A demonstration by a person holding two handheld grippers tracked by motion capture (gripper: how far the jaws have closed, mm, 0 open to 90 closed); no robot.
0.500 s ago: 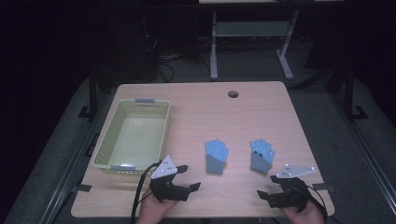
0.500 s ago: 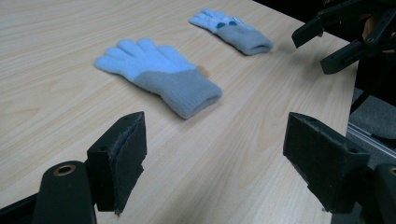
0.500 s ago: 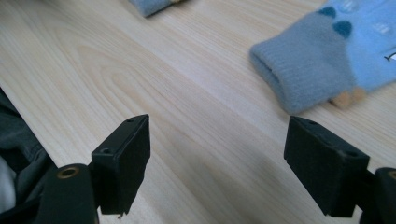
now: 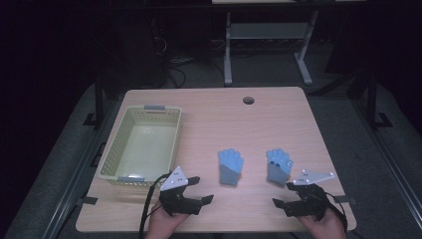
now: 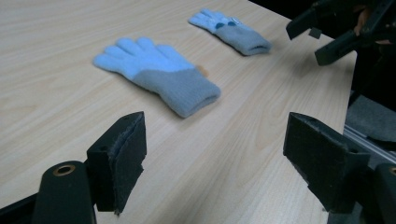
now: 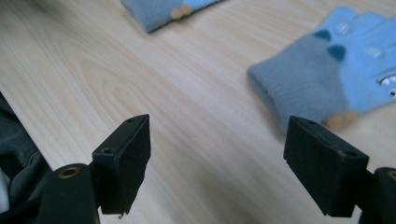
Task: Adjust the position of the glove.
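High view: two blue gloves are laid flat on the table [image 4: 278, 107], fingers pointing far, cuffs near, so each cuff is presented to a gripper for an easy pinch. The left glove [image 4: 230, 167] is seen right of the left gripper [image 4: 205, 191]; the right glove [image 4: 278, 166] lies just far-left of the right gripper [image 4: 278, 201]. A yellow basket [image 4: 112, 154] is set at the far left, empty, judged to be the drop place for the gloves. Both grippers are held low at the near edge, jaws turned inward toward each other, nothing gripped.

Left gripper view: the jaws are spread to full width, with bare table between them and nothing touched. The left glove [image 5: 156, 74] is seen beyond the jaws, apart from them, its grey cuff the nearest part. The right glove [image 5: 231, 30] is seen farther off, and the right gripper [image 5: 327, 35] at the upper right, also spread wide.

Right gripper view: the jaws are wide apart, nothing held, only wood between the pads. The right glove [image 6: 327, 79] is seen just past the right-hand jaw, cuff nearest, not contacted. The cuff of the left glove [image 6: 163, 11] is cut by the top edge. Approach to the cuffs is judged not yet begun.
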